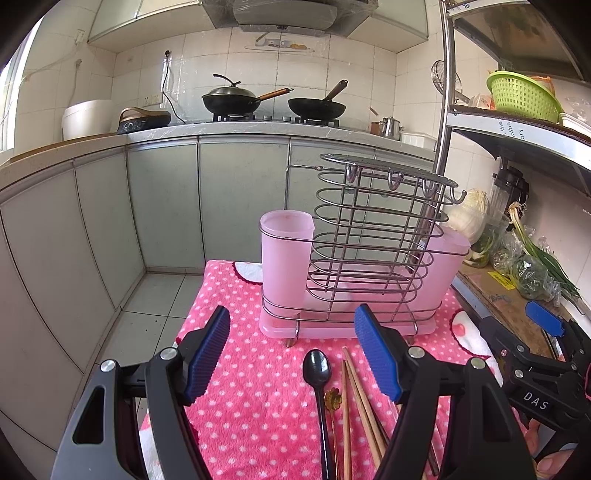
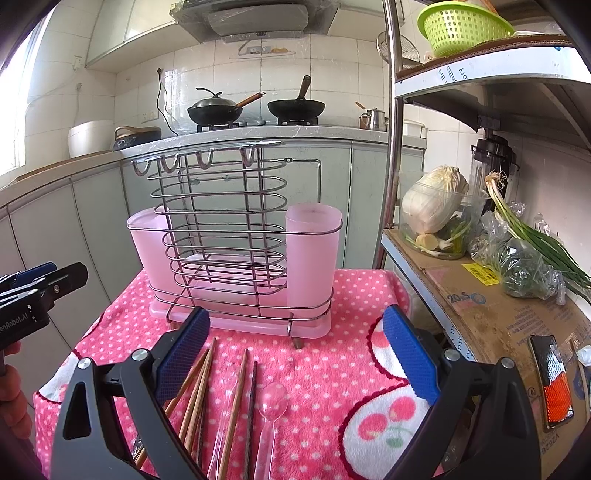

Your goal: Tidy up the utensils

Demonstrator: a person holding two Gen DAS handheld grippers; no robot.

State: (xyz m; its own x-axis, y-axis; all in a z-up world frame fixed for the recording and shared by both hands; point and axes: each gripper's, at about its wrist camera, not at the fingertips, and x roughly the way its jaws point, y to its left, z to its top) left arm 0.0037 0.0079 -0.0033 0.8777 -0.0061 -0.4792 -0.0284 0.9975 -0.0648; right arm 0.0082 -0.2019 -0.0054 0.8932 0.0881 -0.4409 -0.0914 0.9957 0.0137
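A wire utensil rack [image 1: 373, 236] with pink plastic cups [image 1: 286, 258] stands on a pink polka-dot cloth [image 1: 258, 387]; the right wrist view shows it too [image 2: 236, 236]. In front of it lie a black spoon [image 1: 317, 373], a small gold spoon [image 1: 332, 397] and wooden chopsticks [image 1: 360, 398]. The right wrist view shows chopsticks [image 2: 199, 387], a dark chopstick [image 2: 253, 398] and a clear plastic spoon [image 2: 273, 402]. My left gripper [image 1: 291, 354] is open above the black spoon. My right gripper [image 2: 295, 354] is open above the utensils, holding nothing.
Kitchen counter with two woks [image 1: 229, 99] stands behind, beyond a strip of tiled floor. A metal shelf on the right holds a cardboard box [image 2: 491, 317], cabbage [image 2: 432, 199], green onions [image 2: 532, 232] and a green basket [image 2: 461, 26].
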